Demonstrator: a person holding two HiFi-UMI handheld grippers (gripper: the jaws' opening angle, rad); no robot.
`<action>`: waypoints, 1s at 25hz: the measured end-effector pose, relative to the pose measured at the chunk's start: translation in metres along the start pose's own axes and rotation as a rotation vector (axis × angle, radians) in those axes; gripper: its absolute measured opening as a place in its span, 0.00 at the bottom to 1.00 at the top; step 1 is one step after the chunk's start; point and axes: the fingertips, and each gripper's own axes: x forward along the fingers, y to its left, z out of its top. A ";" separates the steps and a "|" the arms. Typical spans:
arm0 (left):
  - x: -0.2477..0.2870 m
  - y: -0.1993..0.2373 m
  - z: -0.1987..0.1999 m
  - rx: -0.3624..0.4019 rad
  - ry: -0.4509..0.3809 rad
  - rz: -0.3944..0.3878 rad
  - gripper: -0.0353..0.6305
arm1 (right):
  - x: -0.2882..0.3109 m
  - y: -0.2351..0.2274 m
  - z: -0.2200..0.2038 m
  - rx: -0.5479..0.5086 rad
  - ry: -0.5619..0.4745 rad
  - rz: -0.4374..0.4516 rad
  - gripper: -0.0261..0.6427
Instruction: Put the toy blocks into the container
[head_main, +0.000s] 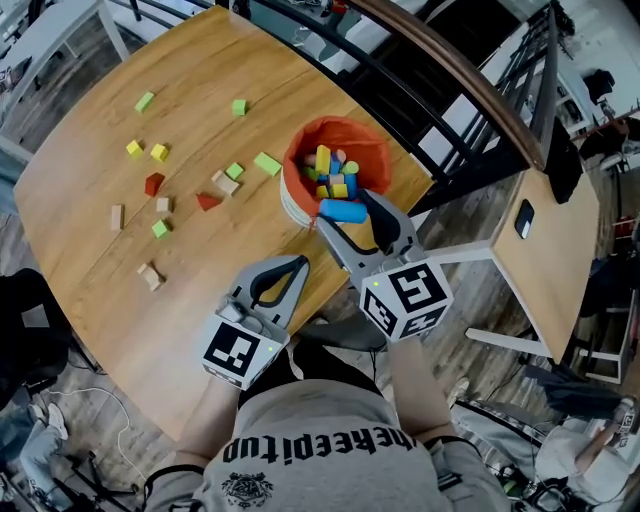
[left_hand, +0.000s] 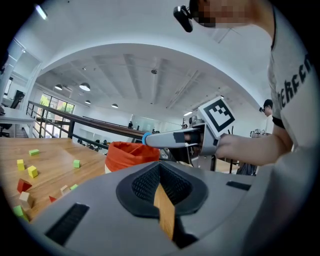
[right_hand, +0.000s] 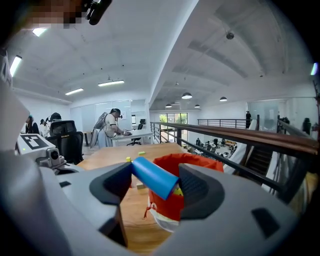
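The left gripper (head_main: 296, 263) hangs over the table's (head_main: 200, 100) near edge, jaws pressed together on nothing. The right gripper (head_main: 346, 209) pinches a blue cylinder (right_hand: 154, 178) (jaws partly spread around it) at the orange container's (head_main: 372, 140) near rim; loose blocks (head_main: 153, 184) lie scattered beyond.

Container (head_main: 341, 124) right on table (head_main: 110, 310), blocks (head_main: 330, 175) inside; loose blocks (head_main: 153, 184) left; cylinder (head_main: 343, 211) at container's near rim.

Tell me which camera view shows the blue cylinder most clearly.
The right gripper view: the blue cylinder lies large and sharp between the jaws of the right tool. The head view shows it small from above, near the orange container. The left gripper view shows only its end.
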 end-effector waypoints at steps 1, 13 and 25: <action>0.002 -0.001 0.001 -0.003 0.001 -0.003 0.07 | -0.001 -0.003 0.000 0.001 -0.001 -0.005 0.48; 0.017 0.010 0.001 -0.009 0.010 0.015 0.07 | 0.011 -0.026 0.003 -0.004 -0.002 -0.017 0.48; 0.026 0.023 0.000 -0.021 0.025 0.037 0.07 | 0.029 -0.037 -0.005 0.012 0.017 -0.009 0.49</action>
